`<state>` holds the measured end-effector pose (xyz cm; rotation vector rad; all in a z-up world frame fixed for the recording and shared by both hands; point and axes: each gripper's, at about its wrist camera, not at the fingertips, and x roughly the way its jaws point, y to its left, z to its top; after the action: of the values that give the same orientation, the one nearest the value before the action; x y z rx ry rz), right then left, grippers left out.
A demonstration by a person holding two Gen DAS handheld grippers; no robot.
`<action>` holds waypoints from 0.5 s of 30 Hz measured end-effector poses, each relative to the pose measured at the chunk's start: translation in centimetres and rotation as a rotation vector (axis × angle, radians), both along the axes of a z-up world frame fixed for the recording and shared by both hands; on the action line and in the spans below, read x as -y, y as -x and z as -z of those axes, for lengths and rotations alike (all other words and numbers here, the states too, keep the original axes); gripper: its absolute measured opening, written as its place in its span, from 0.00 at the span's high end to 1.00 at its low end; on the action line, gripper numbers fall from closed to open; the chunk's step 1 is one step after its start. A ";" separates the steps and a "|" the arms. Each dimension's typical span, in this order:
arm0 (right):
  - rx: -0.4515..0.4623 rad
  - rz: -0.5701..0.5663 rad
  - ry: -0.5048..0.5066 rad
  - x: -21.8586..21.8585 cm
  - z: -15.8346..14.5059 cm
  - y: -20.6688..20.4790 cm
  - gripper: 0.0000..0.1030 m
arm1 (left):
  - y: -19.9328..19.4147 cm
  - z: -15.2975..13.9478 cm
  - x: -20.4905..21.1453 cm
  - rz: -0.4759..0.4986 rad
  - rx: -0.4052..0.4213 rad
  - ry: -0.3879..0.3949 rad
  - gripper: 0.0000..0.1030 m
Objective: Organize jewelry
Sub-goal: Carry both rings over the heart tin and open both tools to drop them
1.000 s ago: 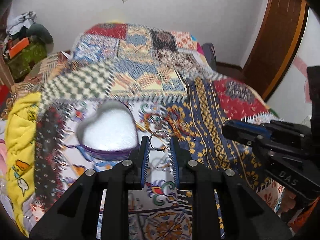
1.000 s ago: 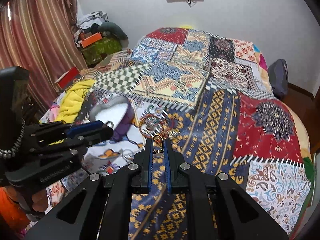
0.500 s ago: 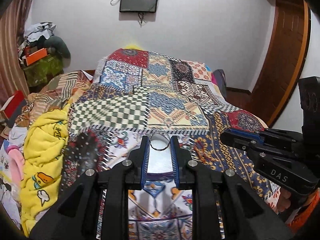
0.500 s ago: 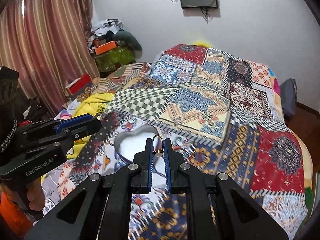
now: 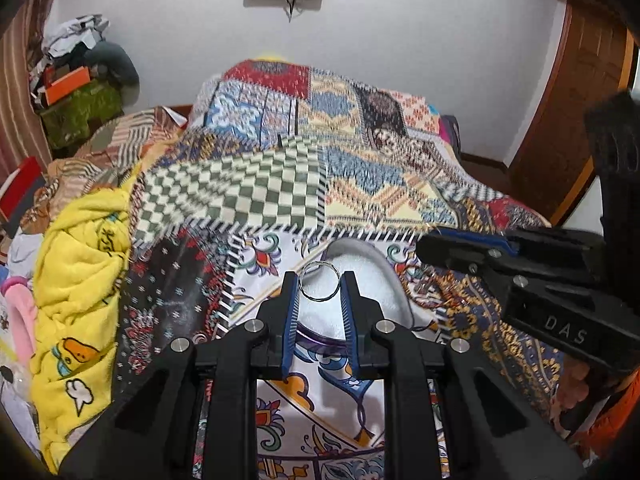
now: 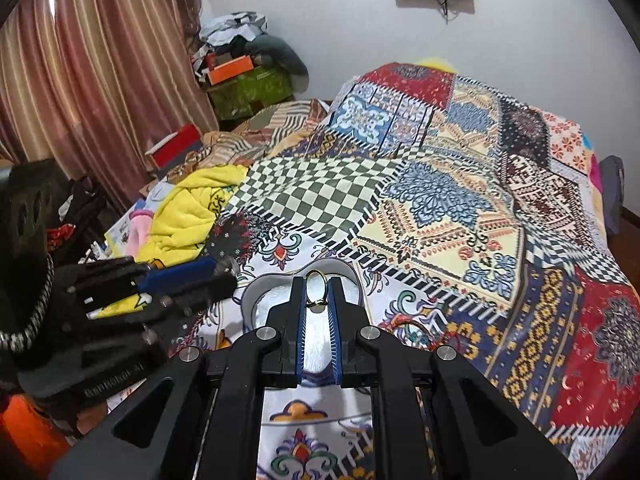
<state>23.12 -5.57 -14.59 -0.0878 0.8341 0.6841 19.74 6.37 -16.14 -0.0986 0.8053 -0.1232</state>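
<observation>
I've brought both grippers over the box (image 6: 260, 300): left gripper (image 5: 320, 286) pinching the hoop (image 5: 320, 286), right gripper (image 6: 317, 292) clamping the ring (image 6: 317, 290), ready to drop.

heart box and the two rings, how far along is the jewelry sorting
Nothing visible inside the heart-shaped box yet; its white lining looks bare. In hand: the left hand-held gripper grips a silver ring, the right hand-held gripper a gold ring, both above the box. Left: dropping both in. Reddish jewelry seems to lie on the bedspread beside it.
</observation>
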 end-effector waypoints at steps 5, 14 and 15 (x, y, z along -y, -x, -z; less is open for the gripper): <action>-0.043 -0.014 0.008 -0.5 1.3 -1.2 0.91 | -1.3 1.7 0.2 0.019 -0.043 0.013 0.81; -0.068 -0.043 0.034 -1.4 2.6 -2.2 0.91 | -2.1 2.7 0.6 0.045 -0.051 -0.003 0.81; -0.070 -0.044 0.035 -1.5 2.7 -2.3 0.91 | -2.1 2.7 0.6 0.047 -0.051 -0.002 0.81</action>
<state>25.38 -4.08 -17.26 -0.1141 0.9138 0.7173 21.84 5.74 -18.85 -0.0809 0.8587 -0.1644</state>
